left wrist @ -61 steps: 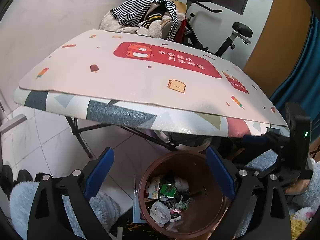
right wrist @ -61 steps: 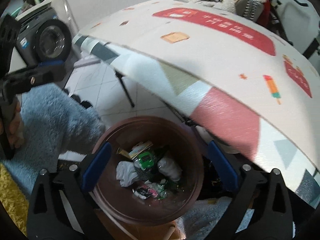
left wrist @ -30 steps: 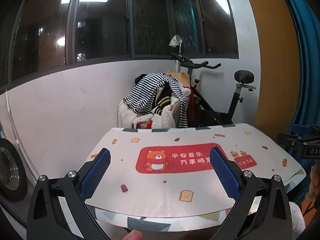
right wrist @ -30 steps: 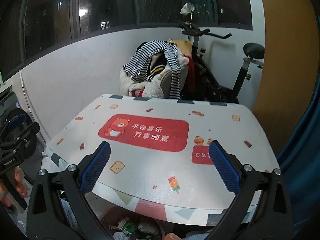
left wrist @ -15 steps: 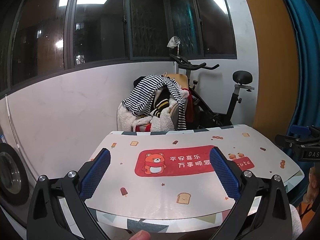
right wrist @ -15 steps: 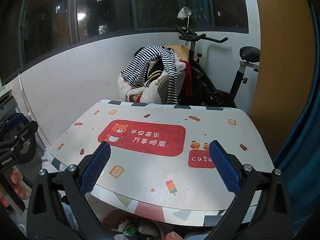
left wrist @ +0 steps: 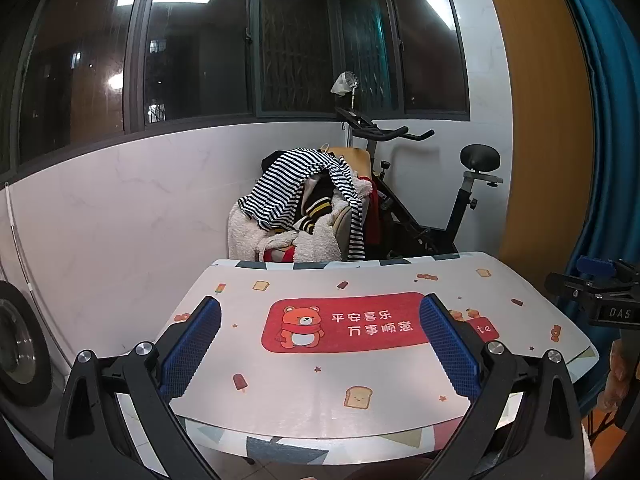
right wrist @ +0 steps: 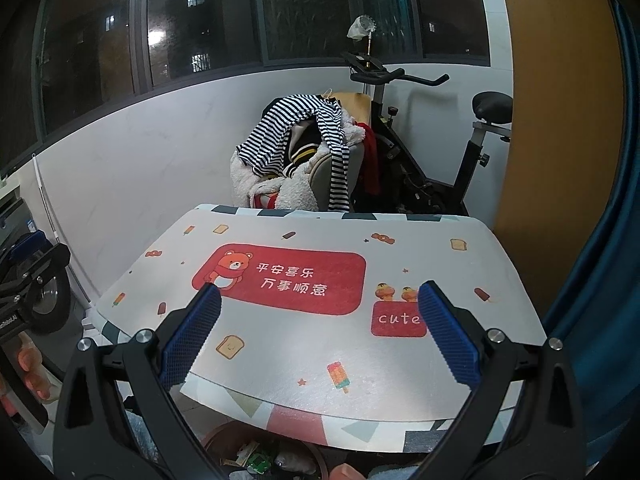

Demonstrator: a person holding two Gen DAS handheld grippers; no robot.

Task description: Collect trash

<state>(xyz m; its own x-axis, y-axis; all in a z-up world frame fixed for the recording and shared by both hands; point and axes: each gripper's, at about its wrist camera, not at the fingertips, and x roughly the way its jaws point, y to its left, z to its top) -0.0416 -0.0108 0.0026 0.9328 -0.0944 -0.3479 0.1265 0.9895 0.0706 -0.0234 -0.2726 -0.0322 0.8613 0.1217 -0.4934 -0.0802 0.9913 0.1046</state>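
Observation:
My left gripper (left wrist: pixel 320 334) is open with nothing between its blue pads, held level over the near part of the folding table (left wrist: pixel 380 396). My right gripper (right wrist: pixel 319 330) is open and empty too, above the table (right wrist: pixel 400 364) near its front edge. The tabletop carries a printed mat with a red bear panel (left wrist: pixel 344 322) and shows no loose trash. Below the table's front edge, in the right wrist view, the brown trash bin (right wrist: pixel 218 446) peeks out with wrappers (right wrist: pixel 256 462) inside. Each gripper appears at the edge of the other's view: the right one (left wrist: pixel 600 300), the left one (right wrist: pixel 28 280).
Behind the table stands a chair piled with clothes, a striped shirt (left wrist: pixel 296 188) on top, and an exercise bike (left wrist: pixel 440 200). A washing machine (left wrist: pixel 16 344) is at the left, a blue curtain (left wrist: pixel 600 120) at the right. Dark windows run along the white wall.
Two seconds ago both grippers pointed down into the brown bin under the table. They have since risen and tilted up level over the tabletop, open throughout; lately they barely move.

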